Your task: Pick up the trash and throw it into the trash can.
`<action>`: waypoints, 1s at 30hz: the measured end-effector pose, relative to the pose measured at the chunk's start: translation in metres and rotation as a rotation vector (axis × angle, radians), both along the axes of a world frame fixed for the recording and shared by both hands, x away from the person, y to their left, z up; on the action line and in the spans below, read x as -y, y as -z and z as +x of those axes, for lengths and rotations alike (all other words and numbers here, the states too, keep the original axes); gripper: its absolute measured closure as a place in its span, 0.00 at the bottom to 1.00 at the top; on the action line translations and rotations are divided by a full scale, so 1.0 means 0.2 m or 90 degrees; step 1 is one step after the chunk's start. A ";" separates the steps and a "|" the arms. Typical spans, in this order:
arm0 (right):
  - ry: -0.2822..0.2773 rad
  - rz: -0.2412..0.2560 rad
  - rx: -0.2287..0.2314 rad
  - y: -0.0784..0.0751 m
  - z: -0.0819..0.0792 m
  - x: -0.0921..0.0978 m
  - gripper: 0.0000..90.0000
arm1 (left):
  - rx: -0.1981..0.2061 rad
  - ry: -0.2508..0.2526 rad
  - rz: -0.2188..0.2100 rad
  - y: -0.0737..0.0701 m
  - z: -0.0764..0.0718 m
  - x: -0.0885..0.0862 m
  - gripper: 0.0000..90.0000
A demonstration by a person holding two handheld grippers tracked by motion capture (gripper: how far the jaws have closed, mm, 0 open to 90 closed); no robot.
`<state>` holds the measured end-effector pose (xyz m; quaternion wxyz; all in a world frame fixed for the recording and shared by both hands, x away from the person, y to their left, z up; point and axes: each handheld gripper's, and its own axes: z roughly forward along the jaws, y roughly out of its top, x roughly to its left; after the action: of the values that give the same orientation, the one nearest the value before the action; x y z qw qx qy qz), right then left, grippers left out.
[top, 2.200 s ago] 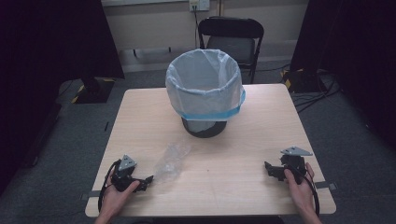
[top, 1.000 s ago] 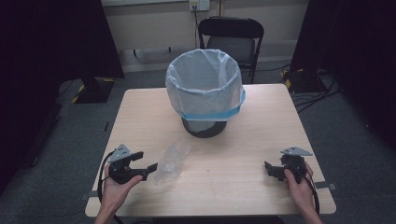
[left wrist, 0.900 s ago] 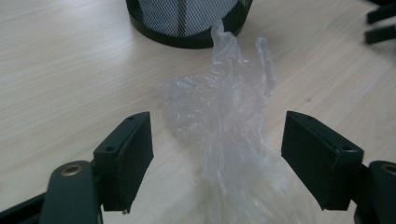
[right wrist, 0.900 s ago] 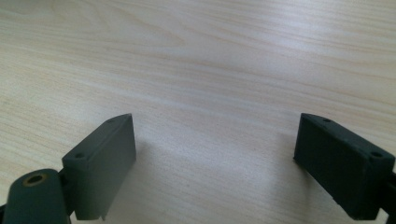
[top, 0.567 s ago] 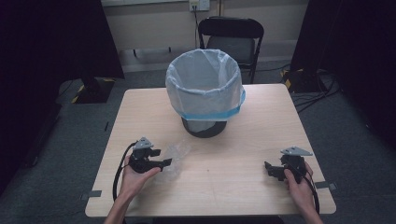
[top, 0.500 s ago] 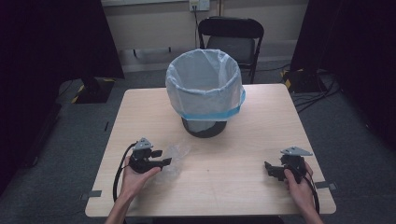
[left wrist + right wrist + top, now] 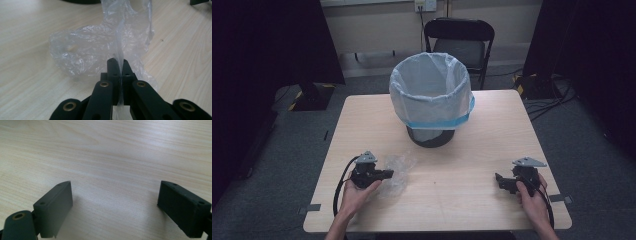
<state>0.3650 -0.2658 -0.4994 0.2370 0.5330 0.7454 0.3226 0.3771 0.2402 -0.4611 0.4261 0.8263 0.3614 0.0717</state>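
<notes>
Overhead, the high view showed a pale wooden table (image 7: 462, 180) with a dark bin (image 7: 430, 136) standing toward its 12 o'clock side, lined with a translucent bag (image 7: 431, 95) whose rim was folded over the outside and edged in blue. At about 7 o'clock on the table lay a crumpled clear plastic film (image 7: 399, 167), with the left gripper (image 7: 388, 174) held in a hand (image 7: 354, 192) at the film's 9 o'clock edge, its jaws pointing toward 3 o'clock into the plastic. At about 4 o'clock the right gripper (image 7: 498, 178) rested on the bare wood in the other hand (image 7: 532, 200), well apart from the film. From the left gripper view, the jaws were pressed together with a pleat of the film (image 7: 100, 47) pinched between them, the rest spreading loosely on the wood beyond. From the right gripper view, the jaws stood wide apart over bare tabletop (image 7: 112, 157), holding nothing.
</notes>
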 end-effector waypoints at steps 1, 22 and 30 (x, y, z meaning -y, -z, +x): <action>-0.001 0.000 0.000 0.00 0.00 0.00 0.13 | 0.002 -0.003 -0.010 -0.01 -0.01 -0.01 1.00; 0.000 0.000 0.000 0.00 0.00 0.00 0.13 | 0.110 0.032 -0.123 -0.35 -0.05 0.02 1.00; -0.001 0.000 0.000 0.00 0.00 0.00 0.13 | 0.148 0.043 -0.150 -0.48 -0.06 0.04 1.00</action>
<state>0.3650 -0.2658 -0.4993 0.2368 0.5326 0.7458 0.3225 0.3654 0.2323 -0.3648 0.5610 0.7686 0.2875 0.1093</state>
